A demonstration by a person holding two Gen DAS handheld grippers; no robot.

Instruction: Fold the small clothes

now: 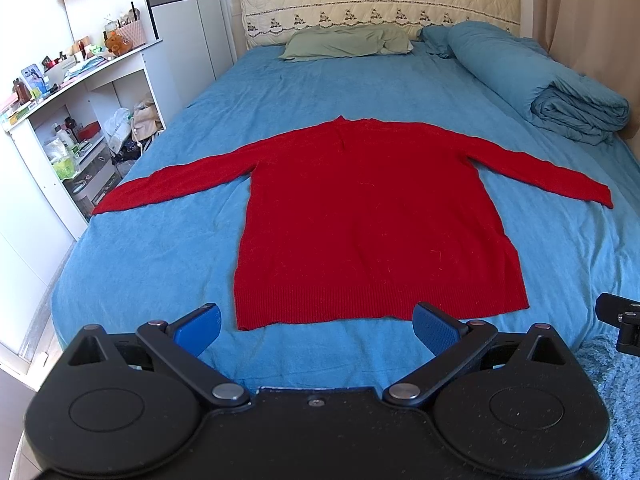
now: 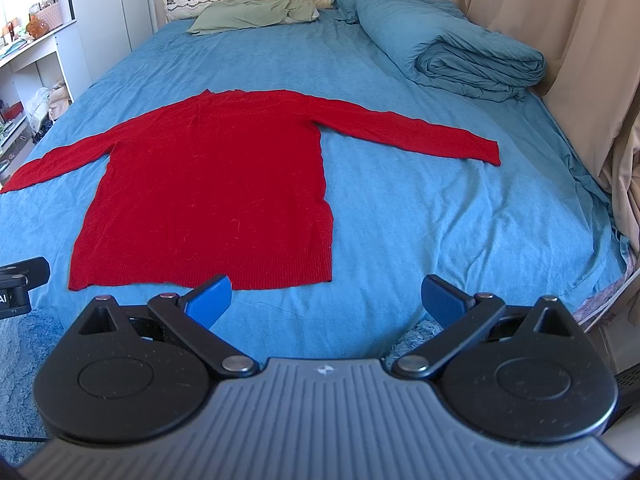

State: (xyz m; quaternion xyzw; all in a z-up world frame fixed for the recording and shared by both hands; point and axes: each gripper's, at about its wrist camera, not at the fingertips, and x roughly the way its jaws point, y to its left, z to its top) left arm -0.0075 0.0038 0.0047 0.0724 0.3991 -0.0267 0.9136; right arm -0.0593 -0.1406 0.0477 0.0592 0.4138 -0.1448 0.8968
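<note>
A red long-sleeved sweater lies flat on the blue bed sheet, both sleeves spread out to the sides and its ribbed hem nearest me. My left gripper hovers open just short of the hem, its blue pads empty. My right gripper is also open and empty, held near the hem's right corner at the foot of the bed. The other gripper's black edge shows at the side of each view.
A rolled blue duvet lies at the far right, a green pillow by the headboard. White shelves full of small items stand left of the bed. Curtains hang on the right. A blue fluffy rug lies below.
</note>
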